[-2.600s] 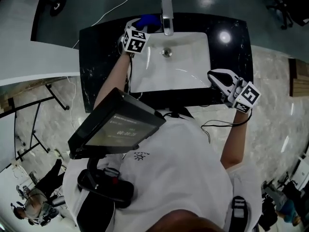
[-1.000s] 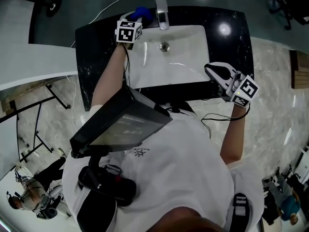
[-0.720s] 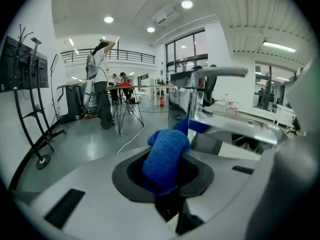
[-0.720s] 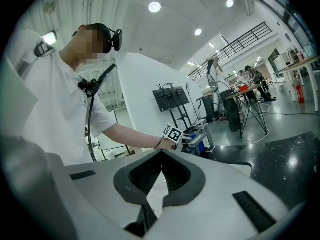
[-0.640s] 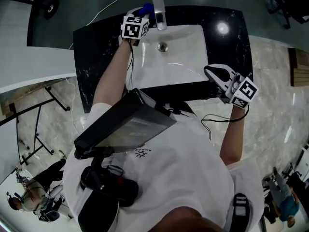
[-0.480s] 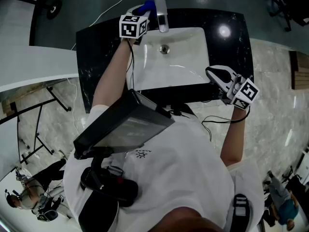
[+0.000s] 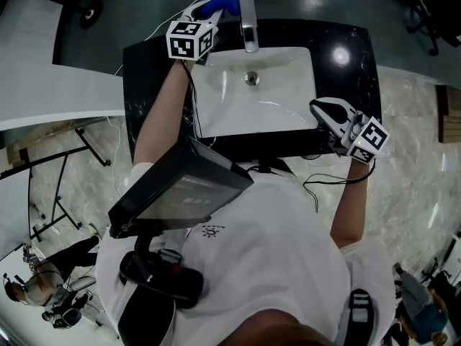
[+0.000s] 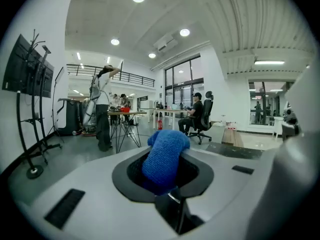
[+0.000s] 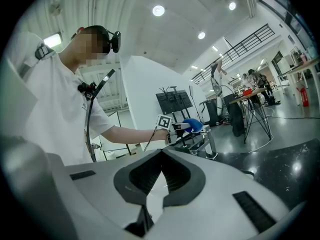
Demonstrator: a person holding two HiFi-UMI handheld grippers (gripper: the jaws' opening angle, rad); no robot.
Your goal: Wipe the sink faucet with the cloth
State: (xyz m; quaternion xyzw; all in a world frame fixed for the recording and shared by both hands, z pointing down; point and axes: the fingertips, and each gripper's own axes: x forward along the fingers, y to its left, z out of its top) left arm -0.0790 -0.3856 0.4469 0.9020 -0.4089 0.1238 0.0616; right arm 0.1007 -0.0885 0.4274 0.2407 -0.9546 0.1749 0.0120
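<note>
The left arm is being stretched out straight toward the far left corner of the black worktop [image 7: 137, 71], with the left claw [image 7: 211, 7] being held nearly level above it. The blue cloth [image 7: 225, 0] is being clamped between its jaws, bunched and sticking out past the tips, just left of the far end of the faucet [image 7: 249, 21]; contact with the faucet cannot be told. The right arm is being kept bent at the near right corner of the white sink [image 7: 223, 107], the right claw [image 7: 324, 109] being held with jaws together and nothing between them. Black-and-white square markers are being carried on the left cube [image 7: 189, 40] and the right cube [image 7: 369, 140]. The small print on the white shirt [image 7: 274, 251] is too small to read.
</note>
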